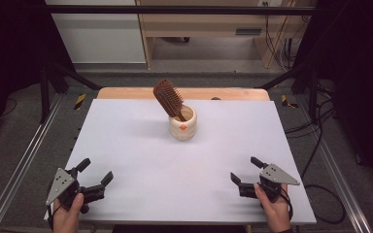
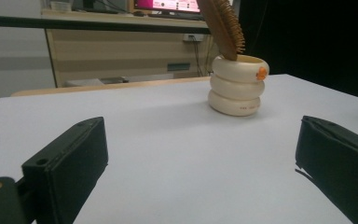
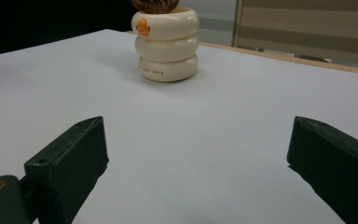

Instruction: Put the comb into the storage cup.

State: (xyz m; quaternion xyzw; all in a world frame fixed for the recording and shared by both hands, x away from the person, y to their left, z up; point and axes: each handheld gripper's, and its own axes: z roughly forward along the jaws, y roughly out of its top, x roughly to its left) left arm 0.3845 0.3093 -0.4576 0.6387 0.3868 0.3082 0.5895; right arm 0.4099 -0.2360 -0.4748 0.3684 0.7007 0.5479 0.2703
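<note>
A cream ribbed cup (image 1: 183, 124) with an orange mark stands near the middle of the white table top (image 1: 141, 160). A brown hairbrush (image 1: 168, 98) rests in it handle down, its bristled head leaning up and to the left. The left gripper view has the cup (image 2: 238, 85) and the brush (image 2: 224, 24) ahead on the right; the right gripper view has the cup (image 3: 167, 43) ahead on the left. My left gripper (image 1: 95, 172) is open near the front left corner. At the front right my right gripper (image 1: 245, 168) is open too. Nothing lies between either pair of jaws.
The table's wooden back edge (image 1: 126, 92) shows behind the white top. Metal rails (image 1: 19, 165) run along both sides. Beyond the table are a wooden cabinet (image 1: 199, 22) and cables (image 1: 315, 131) on the floor to the right.
</note>
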